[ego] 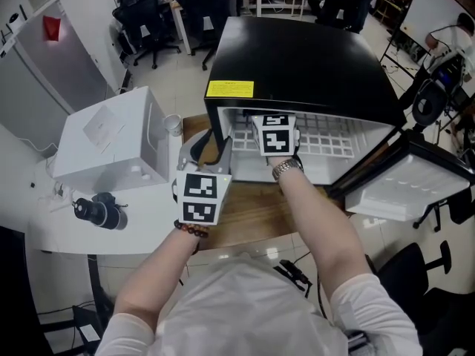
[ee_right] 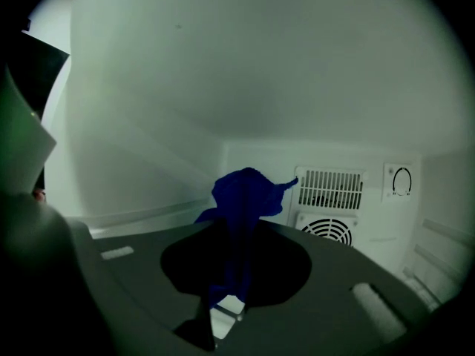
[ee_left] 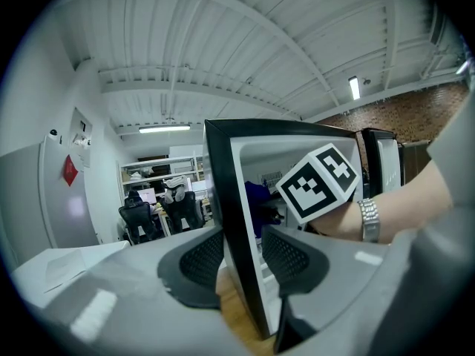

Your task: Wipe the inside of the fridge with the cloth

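Closest in the head view were the person's pale shirt and two bare forearms reaching forward over the wooden desk. The left gripper sat at the front left corner of the black fridge. Its jaws were apart and astride the edge of the fridge's side wall, one pad outside and one inside. The pads lay just beside that edge, with no clear pinch on it; it looked like a steadying hold at most.

The right gripper was well inside the cavity, past the open door that hung out to the right. Its jaws were clamped on the blue cloth, which stood bunched up beyond the pads. The cloth hung in open space in front of the back wall's vent slats and round fan grille, and it did not appear to touch any surface.

By my reading, the set-up was done: door open, cloth gripped, cloth carried into the fridge. The wiping itself looked barely provable. The white walls showed no streaks or damp patches to mark what had been covered, so I could not tell how much was finished. The side walls, back wall, floor and wire shelf all seemed left to do, or at least unconfirmed.
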`<state>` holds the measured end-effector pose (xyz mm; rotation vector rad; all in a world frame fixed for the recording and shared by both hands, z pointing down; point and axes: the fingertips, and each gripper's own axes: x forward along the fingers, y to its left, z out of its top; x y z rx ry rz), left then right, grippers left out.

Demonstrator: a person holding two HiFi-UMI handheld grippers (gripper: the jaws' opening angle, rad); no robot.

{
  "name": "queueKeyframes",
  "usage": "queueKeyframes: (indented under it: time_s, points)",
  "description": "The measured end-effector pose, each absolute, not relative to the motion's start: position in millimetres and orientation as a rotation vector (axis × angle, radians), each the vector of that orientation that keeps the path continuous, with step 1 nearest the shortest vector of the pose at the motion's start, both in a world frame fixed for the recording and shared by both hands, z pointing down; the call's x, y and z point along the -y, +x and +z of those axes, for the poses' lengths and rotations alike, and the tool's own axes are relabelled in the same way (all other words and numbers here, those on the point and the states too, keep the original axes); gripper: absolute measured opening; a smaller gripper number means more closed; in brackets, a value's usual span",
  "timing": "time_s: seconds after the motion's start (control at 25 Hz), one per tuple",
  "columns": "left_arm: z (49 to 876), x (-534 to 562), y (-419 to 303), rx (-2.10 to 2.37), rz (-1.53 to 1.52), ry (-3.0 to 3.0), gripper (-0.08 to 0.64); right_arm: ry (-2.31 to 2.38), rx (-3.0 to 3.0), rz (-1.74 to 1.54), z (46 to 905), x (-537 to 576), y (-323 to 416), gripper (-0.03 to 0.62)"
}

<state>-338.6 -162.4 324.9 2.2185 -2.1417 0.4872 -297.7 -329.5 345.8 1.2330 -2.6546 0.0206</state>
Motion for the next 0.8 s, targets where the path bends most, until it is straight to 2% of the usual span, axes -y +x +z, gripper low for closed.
queueKeyframes:
  time_s: [0.8]
  points:
    - [324.5,165.0,-342.2,2.225,0.447,2.090,0.147,1.365,2.603,0.102,348.5,361.6,-240.8,0.067]
